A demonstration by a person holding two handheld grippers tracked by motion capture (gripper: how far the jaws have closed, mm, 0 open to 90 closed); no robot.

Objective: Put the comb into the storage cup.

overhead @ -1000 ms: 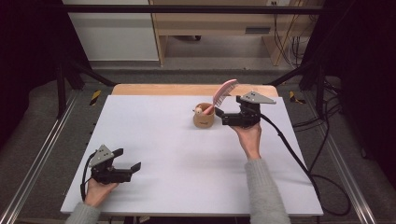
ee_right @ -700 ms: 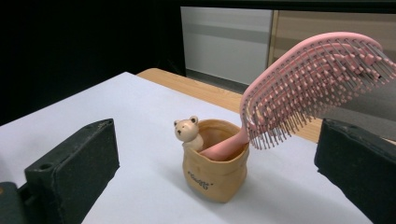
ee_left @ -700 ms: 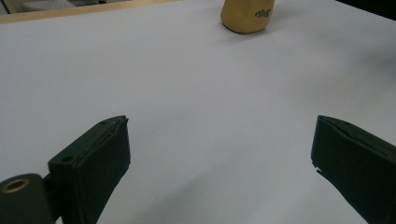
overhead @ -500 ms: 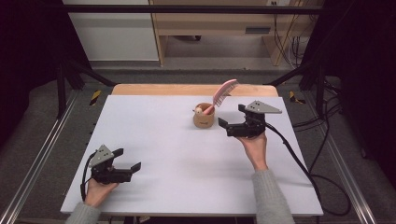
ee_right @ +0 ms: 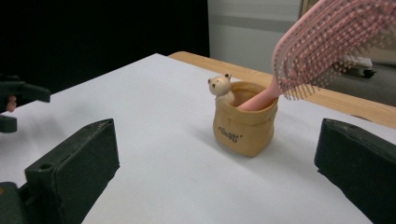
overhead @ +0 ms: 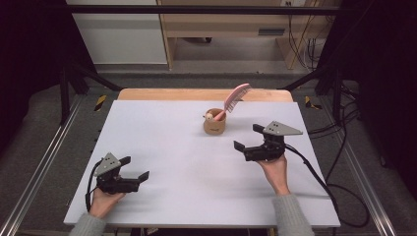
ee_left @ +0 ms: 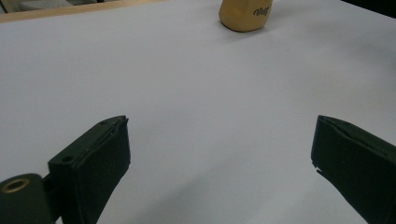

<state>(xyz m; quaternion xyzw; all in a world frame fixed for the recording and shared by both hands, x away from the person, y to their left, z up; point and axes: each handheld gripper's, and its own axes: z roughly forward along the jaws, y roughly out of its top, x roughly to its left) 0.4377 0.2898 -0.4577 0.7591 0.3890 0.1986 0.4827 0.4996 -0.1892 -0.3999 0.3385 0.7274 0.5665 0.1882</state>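
One hairbrush (overhead: 236, 98) handle-down in cup (overhead: 215, 127), head leaning up-right

Holder (ee_right: 245, 125): tan, sack-shaped, dark script lettering on the front; a cream bear figure (ee_right: 220, 87) with dark eyes and nose sits at its rim. Hairbrush (ee_right: 327, 44): pink throughout, handle, head and bristles alike. Table (overhead: 162, 142): white top, pale wood strip along the far edge. Right gripper (overhead: 248, 137): black body and black fingers (ee_right: 74, 161), grey three-cornered plate on top, black cable. Left gripper (overhead: 135, 168): black, same grey plate; a brass-coloured ring (ee_left: 15, 185) shows beside one finger. Sleeves (overhead: 290, 216): grey. Floor: grey, with yellow-and-black striped markers.
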